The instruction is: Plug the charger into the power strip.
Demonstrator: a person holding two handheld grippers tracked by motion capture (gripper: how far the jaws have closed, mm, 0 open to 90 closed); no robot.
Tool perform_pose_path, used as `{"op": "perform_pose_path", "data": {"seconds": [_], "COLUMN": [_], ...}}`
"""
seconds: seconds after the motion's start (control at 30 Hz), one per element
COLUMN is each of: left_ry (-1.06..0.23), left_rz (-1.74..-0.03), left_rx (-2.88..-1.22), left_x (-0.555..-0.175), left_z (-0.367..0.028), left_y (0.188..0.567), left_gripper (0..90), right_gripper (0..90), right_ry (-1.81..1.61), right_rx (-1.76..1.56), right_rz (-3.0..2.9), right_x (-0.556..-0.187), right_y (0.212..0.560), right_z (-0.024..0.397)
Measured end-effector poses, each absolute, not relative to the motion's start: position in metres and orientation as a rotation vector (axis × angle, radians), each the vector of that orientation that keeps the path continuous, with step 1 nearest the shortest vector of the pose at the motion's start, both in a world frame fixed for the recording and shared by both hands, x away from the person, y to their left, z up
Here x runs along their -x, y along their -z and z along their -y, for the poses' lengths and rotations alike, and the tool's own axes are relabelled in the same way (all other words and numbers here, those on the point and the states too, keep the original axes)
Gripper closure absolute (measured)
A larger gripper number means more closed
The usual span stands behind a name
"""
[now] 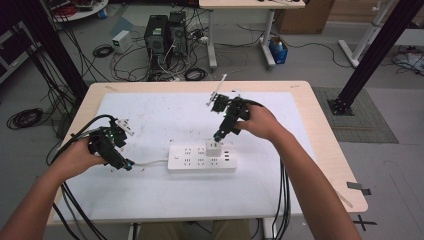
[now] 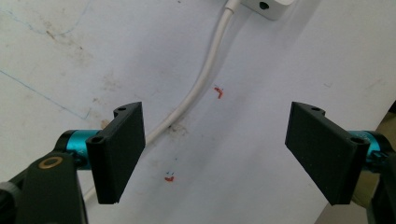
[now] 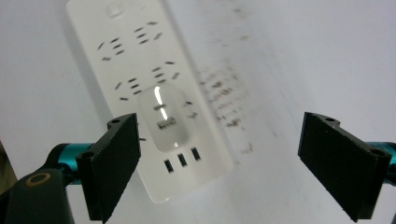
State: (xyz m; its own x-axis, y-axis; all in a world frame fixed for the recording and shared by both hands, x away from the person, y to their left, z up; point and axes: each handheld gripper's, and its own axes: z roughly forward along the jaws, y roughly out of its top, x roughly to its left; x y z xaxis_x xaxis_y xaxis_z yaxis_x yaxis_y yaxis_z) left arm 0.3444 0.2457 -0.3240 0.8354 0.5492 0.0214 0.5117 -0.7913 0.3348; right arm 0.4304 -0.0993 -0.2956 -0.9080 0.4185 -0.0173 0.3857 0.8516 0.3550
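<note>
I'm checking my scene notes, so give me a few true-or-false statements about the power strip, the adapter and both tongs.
1. A white adapter sits plugged into the power strip. True.
2. The right tongs clamp the adapter. False: they hang open above it, with nothing between the pads.
3. The left tongs are open over the strip's white cord. True.
4. The power strip lies on a bare wooden tabletop. False: it lies on a white sheet.

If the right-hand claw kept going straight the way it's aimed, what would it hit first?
Most likely the white plug block seated in the power strip. The right claw is open, and the block lies just left of the middle of its gap, though the depth is hard to judge.
</note>
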Motion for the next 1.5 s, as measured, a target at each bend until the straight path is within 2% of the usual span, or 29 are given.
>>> {"op": "perform_pose_path", "data": {"seconds": [0.23,0.3,0.63,0.93,1.5], "left_ry": [-0.187,-0.195,-0.236,-0.239,-0.267], "left_rz": [-0.766,-0.756,-0.712,-0.715,-0.726], "left_rx": [-2.712,-2.707,-2.715,-2.716,-2.708], "left_x": [-0.347,-0.348,-0.352,-0.355,-0.351], "left_z": [-0.249,-0.248,-0.243,-0.241,-0.242], "left_y": [0.314,0.311,0.300,0.300,0.301], "left_gripper": [20.1,20.2,20.2,20.2,20.2], "right_gripper": [12.3,1.4,0.9,0.9,0.9], "right_ry": [-0.635,-0.616,-0.565,-0.476,-0.449], "right_rx": [-0.872,-0.950,-1.174,-1.218,-1.183], "right_rz": [-2.855,-2.819,-2.643,-2.671,-2.695], "right_x": [-0.419,-0.414,-0.374,-0.357,-0.355], "right_y": [0.265,0.262,0.252,0.262,0.271], "right_z": [0.162,0.179,0.236,0.252,0.243]}}
